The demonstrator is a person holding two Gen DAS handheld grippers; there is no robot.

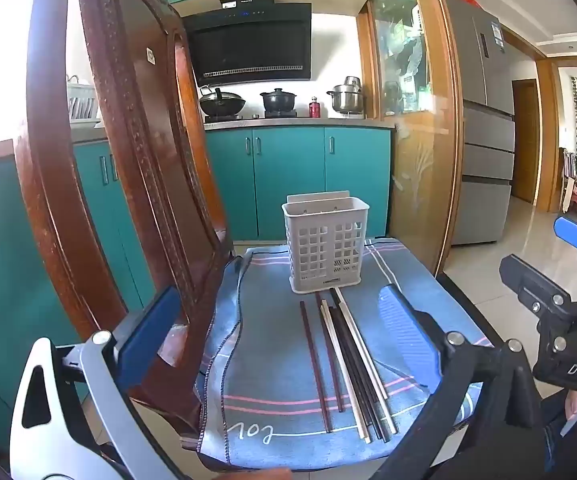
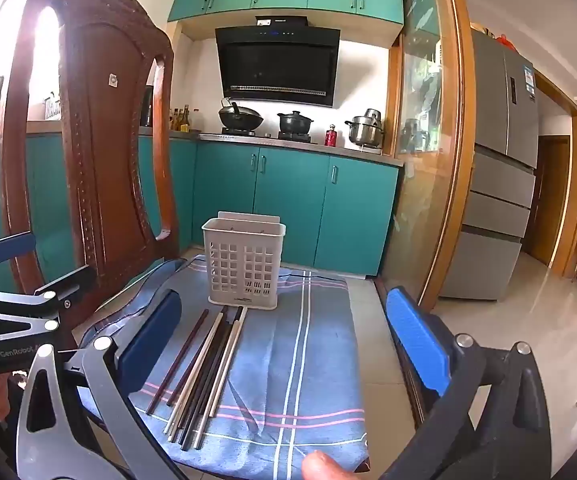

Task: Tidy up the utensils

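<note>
Lying side by side on a blue striped cloth (image 1: 288, 364) were six chopsticks (image 1: 348, 364): two reddish-brown on the left, then two white and two black mixed together, their far tips reaching almost to one white slotted holder (image 1: 325, 244) that stood upright at the far end of the cloth. The cloth covered the seat of one wooden chair (image 1: 136, 168), whose carved back rose on the left. The left gripper (image 1: 280, 320) hung over the near end of the chopsticks, its jaws spread wide with nothing between them. The right gripper (image 2: 284, 344) hung likewise over the cloth, jaws wide apart and empty.

Only the right wrist view showed a row of bottles (image 2: 182, 118) on the counter past the chair. Both views showed three pots (image 2: 295, 122) on the far counter.
</note>
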